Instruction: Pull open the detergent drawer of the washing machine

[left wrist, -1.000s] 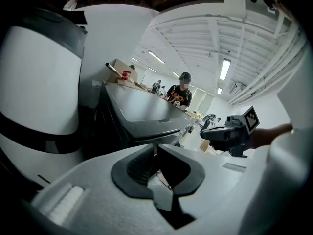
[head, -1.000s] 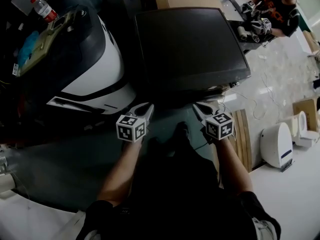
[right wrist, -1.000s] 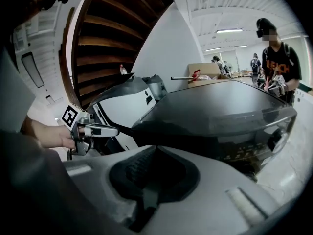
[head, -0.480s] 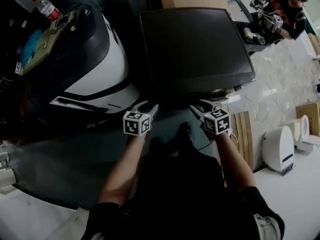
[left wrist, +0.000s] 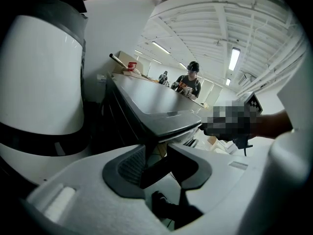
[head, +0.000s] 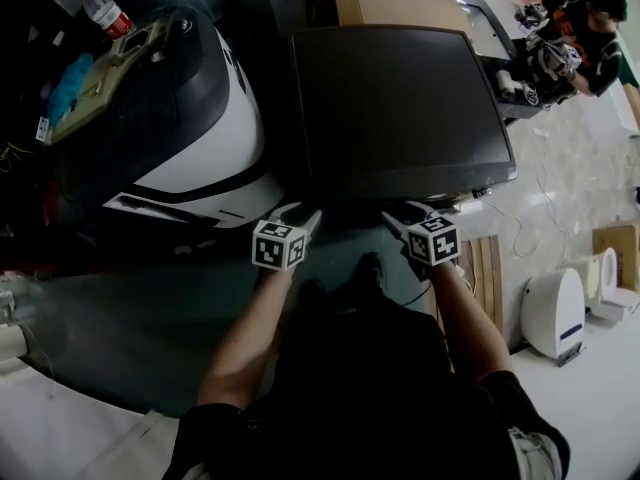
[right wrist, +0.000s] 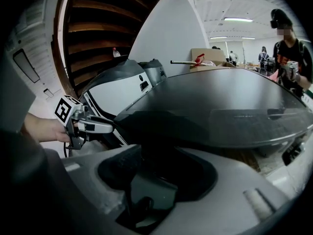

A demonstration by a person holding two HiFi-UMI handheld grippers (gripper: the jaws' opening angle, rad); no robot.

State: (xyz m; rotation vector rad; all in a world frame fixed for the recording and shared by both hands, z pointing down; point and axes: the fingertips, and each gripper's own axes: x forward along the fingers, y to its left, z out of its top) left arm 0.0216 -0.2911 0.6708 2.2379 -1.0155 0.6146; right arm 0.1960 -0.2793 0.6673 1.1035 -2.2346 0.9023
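Note:
The washing machine (head: 400,108) is a dark box with a flat black lid, seen from above in the head view. Its front face is hidden under the lid, and I cannot pick out the detergent drawer. My left gripper (head: 298,211) is at the lid's front left corner and my right gripper (head: 403,211) at the front edge. Both jaws have just been opening and now stand open, with nothing gripped. The left gripper view looks past the open left gripper (left wrist: 156,155) at the lid's corner (left wrist: 161,111). The right gripper view shows the right gripper (right wrist: 156,165) just below the lid (right wrist: 220,106).
A white and black machine (head: 190,148) stands close on the left, with a water bottle (head: 103,10) on top. A cardboard box (head: 395,3) sits behind the washer. A person (head: 575,28) works at the back right. Wooden slats (head: 485,268) and a white appliance (head: 553,313) are on the floor at right.
Both grippers' jaws went from shut to spread open. Both hands edged a little lower and closer to the washer's front edge.

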